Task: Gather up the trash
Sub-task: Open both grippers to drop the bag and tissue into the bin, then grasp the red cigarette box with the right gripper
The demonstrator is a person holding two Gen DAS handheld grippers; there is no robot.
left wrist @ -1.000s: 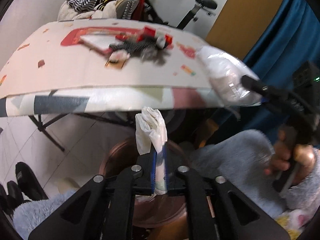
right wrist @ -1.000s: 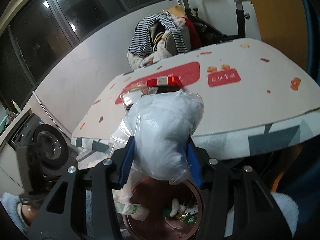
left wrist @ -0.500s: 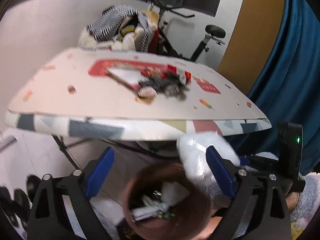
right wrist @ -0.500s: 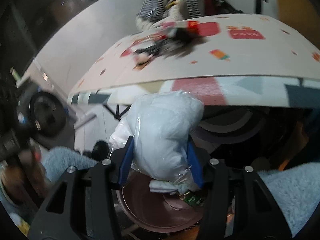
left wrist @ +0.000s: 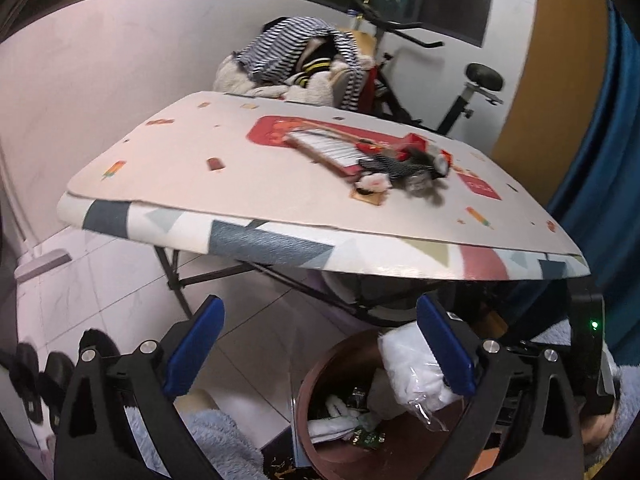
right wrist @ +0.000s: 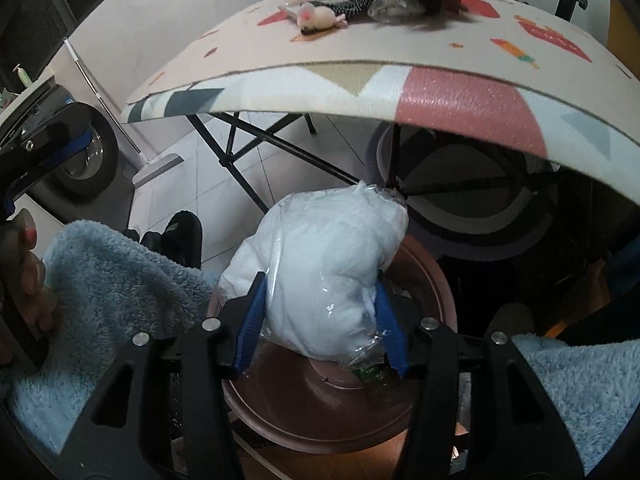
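My left jaws have just been opening and stand spread wide with nothing between them, angled down past the worktop's near edge; the brown bin sits on the floor below and to their right. My right jaws pinch the white plastic-wrapped bundle, directly above the bin's mouth, so I judge a straight drop fits. More trash lies toward the worktop's far right, nearer neither hand clearly.
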